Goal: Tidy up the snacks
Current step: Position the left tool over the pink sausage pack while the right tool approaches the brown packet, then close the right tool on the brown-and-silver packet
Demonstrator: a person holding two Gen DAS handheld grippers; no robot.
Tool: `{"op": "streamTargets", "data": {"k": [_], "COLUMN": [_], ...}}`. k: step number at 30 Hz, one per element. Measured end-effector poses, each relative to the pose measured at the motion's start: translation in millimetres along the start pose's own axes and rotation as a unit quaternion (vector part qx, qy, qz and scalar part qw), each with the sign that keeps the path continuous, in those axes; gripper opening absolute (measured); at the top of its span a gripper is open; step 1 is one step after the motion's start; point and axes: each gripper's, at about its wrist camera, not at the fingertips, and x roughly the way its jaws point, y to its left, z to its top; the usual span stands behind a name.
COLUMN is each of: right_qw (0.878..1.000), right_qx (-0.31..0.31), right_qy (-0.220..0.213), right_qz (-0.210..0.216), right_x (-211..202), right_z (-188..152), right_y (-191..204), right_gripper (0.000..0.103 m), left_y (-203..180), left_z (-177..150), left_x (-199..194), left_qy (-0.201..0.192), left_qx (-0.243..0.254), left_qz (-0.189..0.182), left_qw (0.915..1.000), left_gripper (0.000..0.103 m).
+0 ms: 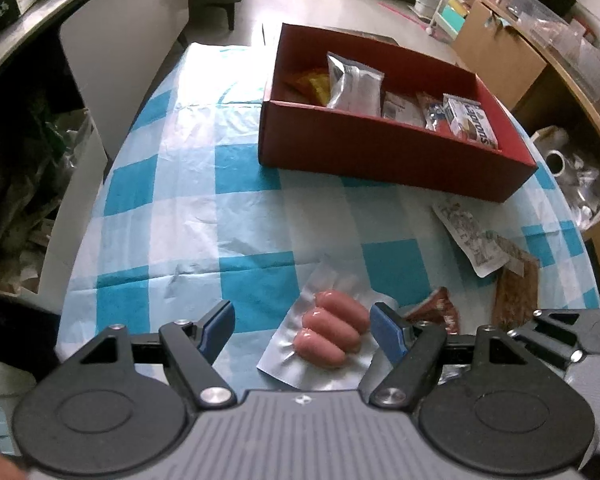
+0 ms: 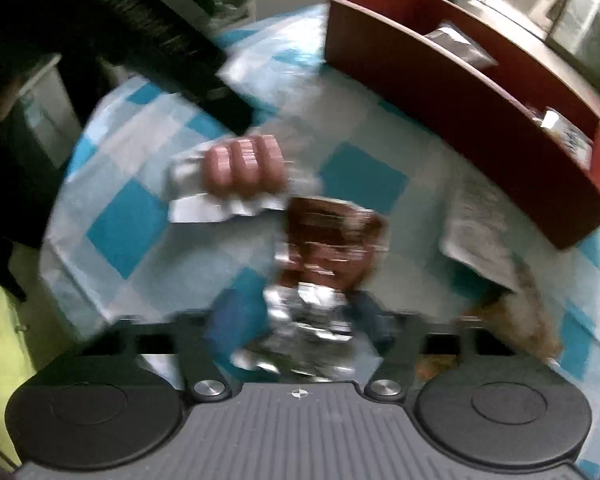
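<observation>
A red box at the far side of the checked table holds several snack packets, among them a silver pouch. My left gripper is open, its blue fingers on either side of a clear pack of three pink sausages lying on the cloth. In the blurred right wrist view, my right gripper is closed on a brown and silver snack packet. The sausage pack lies beyond it and the red box stands at the upper right.
A white printed packet and a brown packet lie right of the sausages. The right gripper's body shows at the left wrist view's right edge. Shelves and cardboard boxes stand past the table. A dark object juts in at upper left.
</observation>
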Motion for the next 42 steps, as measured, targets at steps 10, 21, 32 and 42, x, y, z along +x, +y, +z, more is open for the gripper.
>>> {"op": "streamTargets", "data": {"k": [10,21,32,42], "right_qw": [0.995,0.993,0.993,0.991], "right_qx": [0.098,0.114,0.105,0.128], "right_qy": [-0.032,-0.019,-0.01,-0.028], "right_qz": [0.01,0.018,0.045,0.036], "right_x": [-19,-9,-3,-10], "right_z": [-5,-8,-3,-13], "right_y": [-48,-50,-49,-60], "right_gripper": [0.052,0.054,0.072,0.084], "left_y": [-27,-44,-42,-36], "left_z": [-4,-10,-5,-6], "left_x": [31,54,47,39], "left_qy": [0.037,0.025,0.022,0.021], "left_qx": [0.069,0.115,0.089,0.07], "left_qz": [0.027,0.061,0.073,0.044], "left_qw": [0.9966,0.9912,0.9931,0.9963], "left_gripper": [0.068,0.078,0.062,0.063]}}
